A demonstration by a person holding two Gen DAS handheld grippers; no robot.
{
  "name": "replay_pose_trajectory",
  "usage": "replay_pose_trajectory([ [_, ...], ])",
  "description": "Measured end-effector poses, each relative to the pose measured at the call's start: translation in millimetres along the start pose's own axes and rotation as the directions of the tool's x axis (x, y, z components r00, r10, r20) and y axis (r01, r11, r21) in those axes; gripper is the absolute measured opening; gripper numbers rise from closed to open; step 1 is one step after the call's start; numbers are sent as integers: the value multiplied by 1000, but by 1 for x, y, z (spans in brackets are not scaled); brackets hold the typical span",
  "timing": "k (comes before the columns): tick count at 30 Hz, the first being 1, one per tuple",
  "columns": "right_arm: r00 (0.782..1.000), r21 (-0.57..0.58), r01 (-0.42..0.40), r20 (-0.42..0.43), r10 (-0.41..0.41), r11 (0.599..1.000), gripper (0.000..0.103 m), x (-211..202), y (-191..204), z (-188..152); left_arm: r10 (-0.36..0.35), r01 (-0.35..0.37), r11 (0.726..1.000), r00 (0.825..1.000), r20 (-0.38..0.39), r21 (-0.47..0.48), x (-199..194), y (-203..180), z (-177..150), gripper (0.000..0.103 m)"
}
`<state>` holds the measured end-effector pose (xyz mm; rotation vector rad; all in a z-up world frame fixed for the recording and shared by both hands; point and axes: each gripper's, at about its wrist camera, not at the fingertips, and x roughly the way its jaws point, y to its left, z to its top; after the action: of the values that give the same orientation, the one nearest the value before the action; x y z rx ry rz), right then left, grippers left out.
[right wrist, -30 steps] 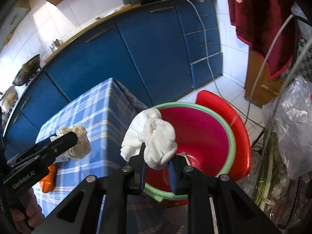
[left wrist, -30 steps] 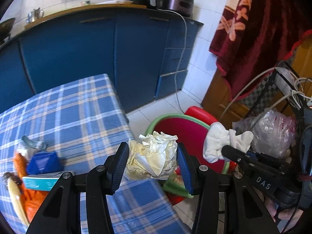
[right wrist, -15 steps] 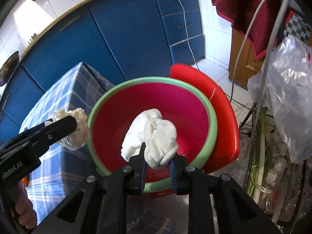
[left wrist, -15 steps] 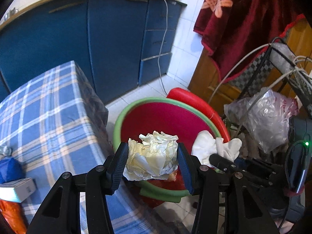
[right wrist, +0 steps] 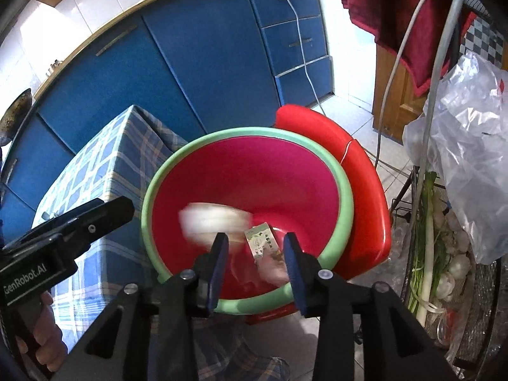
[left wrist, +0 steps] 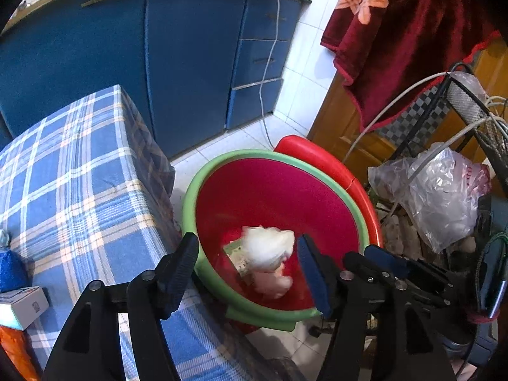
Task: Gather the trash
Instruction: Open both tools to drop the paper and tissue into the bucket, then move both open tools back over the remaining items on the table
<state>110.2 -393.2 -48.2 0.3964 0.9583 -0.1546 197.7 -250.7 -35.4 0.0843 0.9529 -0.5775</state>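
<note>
Release is in progress at both hand-held grippers. The left hand-held gripper point(left wrist: 247, 263) is spread, its jaws just opened further, and nothing is pinched between them. The right hand-held gripper point(right wrist: 255, 262) is also parted, its jaws likewise just opened, with no pad pressed on anything.

Below and ahead of both lies the red bin point(left wrist: 190, 197) with a green rim, standing on the floor just beside the corner of the plaid-covered surface point(left wrist: 73, 171). The crumpled paper wad point(left wrist: 266, 249) is seen in the left wrist view inside the bin, under the gap of the left jaws, blurred as if falling. In the right wrist view a white blur point(right wrist: 212, 219) is seen inside the bin, left of the right jaws; which piece of trash it is cannot be told. A small printed packet point(right wrist: 262, 243) lies at the bin bottom.

Both pieces of trash are judged delivered to the bin. The coming move is judged to turn on the surface, which lies to the left of both grippers; the left one is nearer to it. At its near edge a white box point(left wrist: 22, 304) and a blue item point(left wrist: 11, 270) are seen, possibly the next trash.
</note>
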Motion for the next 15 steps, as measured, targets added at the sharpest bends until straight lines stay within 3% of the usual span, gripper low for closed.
replay_pose_trajectory([
  [7,1000,-8,-7,26,7,1000,43,-15,9,-2,-1,1,1000,1000,28,-14,-19,6,-1,66],
  [15,997,-44,-47,56,49,998,48,-36,31,-6,45,-41,998,995,83,-55,-58,29,-11,66],
])
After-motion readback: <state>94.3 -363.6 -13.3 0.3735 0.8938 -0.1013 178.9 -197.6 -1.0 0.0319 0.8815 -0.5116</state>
